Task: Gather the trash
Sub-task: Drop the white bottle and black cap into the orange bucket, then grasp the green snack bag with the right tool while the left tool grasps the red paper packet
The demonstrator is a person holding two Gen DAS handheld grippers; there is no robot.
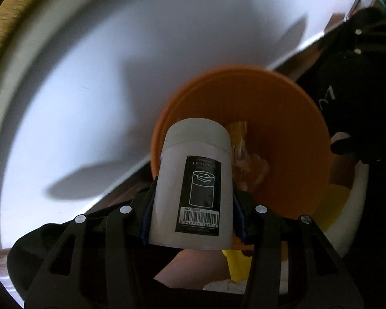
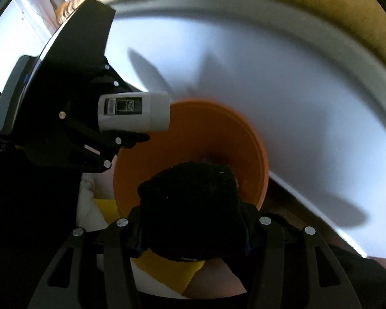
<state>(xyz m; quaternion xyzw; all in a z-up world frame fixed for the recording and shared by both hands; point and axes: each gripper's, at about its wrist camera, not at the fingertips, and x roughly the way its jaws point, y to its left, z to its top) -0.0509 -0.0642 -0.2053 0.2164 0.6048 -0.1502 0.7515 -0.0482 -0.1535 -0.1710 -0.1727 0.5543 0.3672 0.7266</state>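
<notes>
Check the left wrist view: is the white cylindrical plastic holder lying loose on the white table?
No, the white cylindrical plastic holder is clamped between the left tool's fingers, raised over the orange round bin.

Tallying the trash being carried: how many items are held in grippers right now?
2: white holder canister in left gripper, black lump in right gripper, both above the orange bin.

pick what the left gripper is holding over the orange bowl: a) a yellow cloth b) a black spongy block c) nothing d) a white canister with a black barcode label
d: the left gripper has its fingers clamped on both sides of the white canister, whose black barcode label faces the camera, with the orange bowl behind it.
</notes>
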